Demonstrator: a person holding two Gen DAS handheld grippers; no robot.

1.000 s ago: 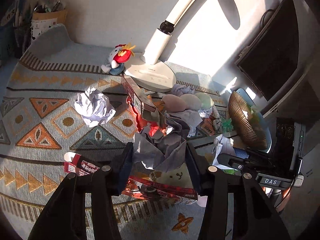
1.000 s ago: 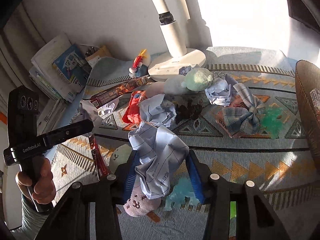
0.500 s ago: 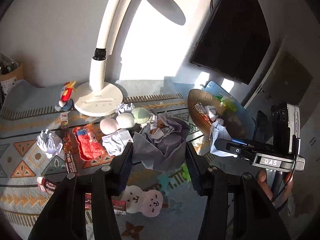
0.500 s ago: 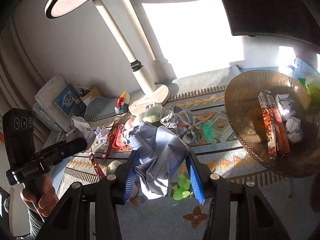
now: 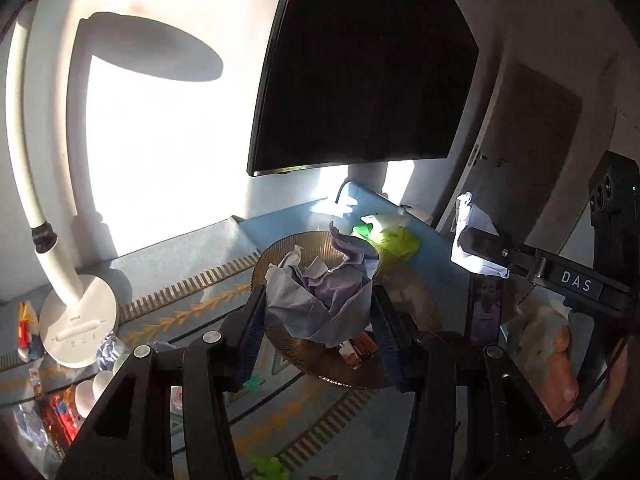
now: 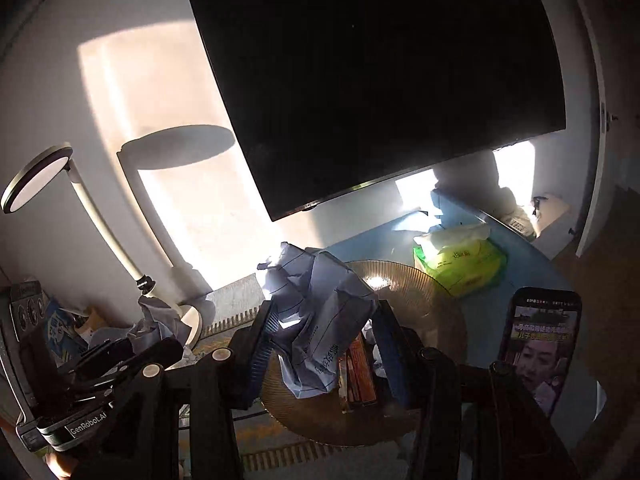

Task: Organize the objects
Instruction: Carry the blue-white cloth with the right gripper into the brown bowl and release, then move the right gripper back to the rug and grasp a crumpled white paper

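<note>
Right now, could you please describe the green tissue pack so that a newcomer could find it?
Start at the big dark monitor. On the blue surface below it, just behind the brown ribbed bowl, lies the tissue pack. It alone is bright green, with white tissue sticking out.

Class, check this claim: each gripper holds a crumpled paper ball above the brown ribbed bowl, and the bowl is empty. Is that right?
Not quite. The brown ribbed bowl is not empty: the right wrist view shows a red snack box lying in it. The rest stands: left gripper and right gripper each clamp a crumpled paper ball.
</note>
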